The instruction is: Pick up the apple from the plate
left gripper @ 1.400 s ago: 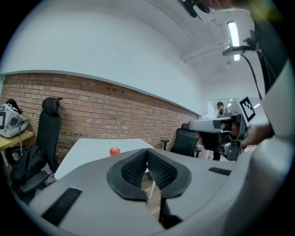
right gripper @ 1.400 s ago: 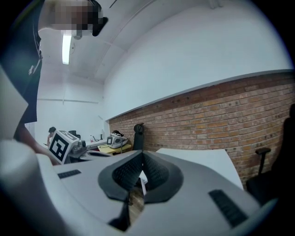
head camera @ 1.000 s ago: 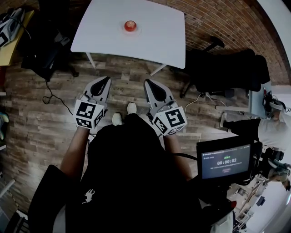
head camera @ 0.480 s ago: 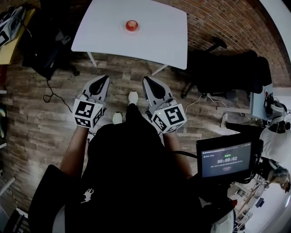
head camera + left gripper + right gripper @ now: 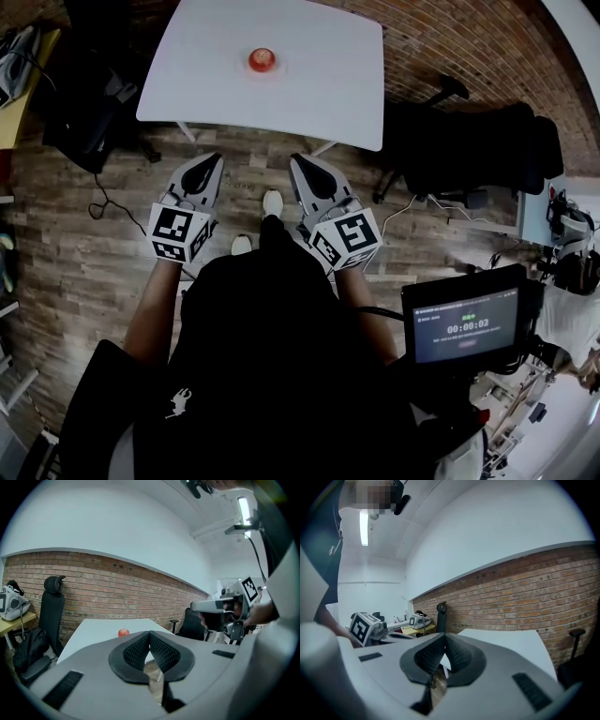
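A red apple [image 5: 262, 59] sits on a small pale plate that hardly stands out from the white table [image 5: 319, 84], toward the table's far middle. My left gripper [image 5: 208, 161] and right gripper [image 5: 300, 162] are held side by side over the wooden floor, short of the table's near edge, both pointing at it. Both are shut with nothing between the jaws. In the left gripper view the apple [image 5: 123, 632] shows just left of the closed left gripper [image 5: 150, 633]. The right gripper view shows the closed right gripper [image 5: 443, 635] and the table [image 5: 511, 641], but not the apple.
Black office chairs [image 5: 469, 141] stand right of the table, and a black chair with a bag [image 5: 84, 103] stands to its left. A yellow desk [image 5: 19, 66] is at far left. A monitor [image 5: 464, 323] is at my right side. A brick wall [image 5: 93, 588] runs behind the table.
Both grippers have moved forward toward the table together, and the table's near edge is now closer to the fingertips. Both stay shut.
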Demonstrator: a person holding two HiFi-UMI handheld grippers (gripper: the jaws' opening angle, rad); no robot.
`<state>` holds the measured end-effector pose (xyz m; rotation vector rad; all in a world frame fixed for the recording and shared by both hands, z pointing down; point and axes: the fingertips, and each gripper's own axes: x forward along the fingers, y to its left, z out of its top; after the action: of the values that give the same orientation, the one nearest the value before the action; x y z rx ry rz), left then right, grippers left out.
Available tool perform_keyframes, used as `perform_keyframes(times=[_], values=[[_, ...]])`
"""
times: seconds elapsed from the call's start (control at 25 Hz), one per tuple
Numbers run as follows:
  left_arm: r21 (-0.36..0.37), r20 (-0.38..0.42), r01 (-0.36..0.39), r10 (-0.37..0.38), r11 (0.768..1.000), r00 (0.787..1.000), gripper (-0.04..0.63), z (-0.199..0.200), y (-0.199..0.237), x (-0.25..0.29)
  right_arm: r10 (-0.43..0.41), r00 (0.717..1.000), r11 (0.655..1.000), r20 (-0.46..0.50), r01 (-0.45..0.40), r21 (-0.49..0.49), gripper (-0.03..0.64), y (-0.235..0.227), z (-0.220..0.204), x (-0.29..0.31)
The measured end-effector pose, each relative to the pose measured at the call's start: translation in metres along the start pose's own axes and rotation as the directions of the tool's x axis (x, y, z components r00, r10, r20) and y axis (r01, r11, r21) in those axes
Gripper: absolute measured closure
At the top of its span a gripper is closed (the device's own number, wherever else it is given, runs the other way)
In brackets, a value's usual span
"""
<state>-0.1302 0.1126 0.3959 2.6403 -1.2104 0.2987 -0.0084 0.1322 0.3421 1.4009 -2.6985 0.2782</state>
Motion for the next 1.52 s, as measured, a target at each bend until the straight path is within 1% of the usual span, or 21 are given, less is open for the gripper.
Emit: perform_keyframes(times=[0.08,0.28,0.4,0.76,0.88,1.04,1.16,1.36,1.52], values=[[-0.001,-0.001,0.002,-0.002,1.0,1.0,0.589,0.004,0.002,0.01,-0.001,1.0,1.0,0.001,0.001,0.001,0.614,-0.009,0.003,0.005],[-0.001,0.035,0.0,0.0,1.0,0.999,0.589,0.016,0.011,0.022,-0.003,1.0,1.0,0.008,0.003,-0.005,0.614,-0.021,0.009,0.016],[-0.008,0.023,-0.01,0.01,1.0,1.0,0.589,0.021,0.013,0.035,0.011,1.0,1.0,0.01,-0.011,-0.008,0.614,-0.035,0.014,0.022],[-0.003,0.029,-0.028,0.028,1.0,0.999,0.589,0.052,0.021,0.099,0.058,0.998,0.998,0.017,-0.058,-0.004,0.614,-0.101,0.036,0.055],[0.008,0.021,-0.044,0.044,0.999,0.999,0.589,0.059,0.025,0.12,0.083,0.996,0.997,0.012,-0.083,-0.004,0.614,-0.122,0.04,0.067],[-0.001,0.022,-0.077,0.077,0.997,0.997,0.589,0.069,0.032,0.146,0.119,0.993,0.993,0.005,-0.119,-0.001,0.614,-0.148,0.044,0.083],[-0.015,0.015,-0.11,0.11,0.994,0.994,0.589,0.068,0.036,0.159,0.147,0.989,0.989,-0.002,-0.147,0.003,0.614,-0.163,0.042,0.092],[-0.061,-0.018,-0.147,0.146,0.987,0.989,0.589,0.06,0.039,0.173,0.186,0.982,0.982,-0.02,-0.186,0.009,0.614,-0.182,0.036,0.104],[-0.07,-0.032,-0.118,0.116,0.991,0.993,0.589,0.057,0.026,0.184,0.21,0.977,0.978,-0.033,-0.209,0.025,0.614,-0.193,0.028,0.105]])
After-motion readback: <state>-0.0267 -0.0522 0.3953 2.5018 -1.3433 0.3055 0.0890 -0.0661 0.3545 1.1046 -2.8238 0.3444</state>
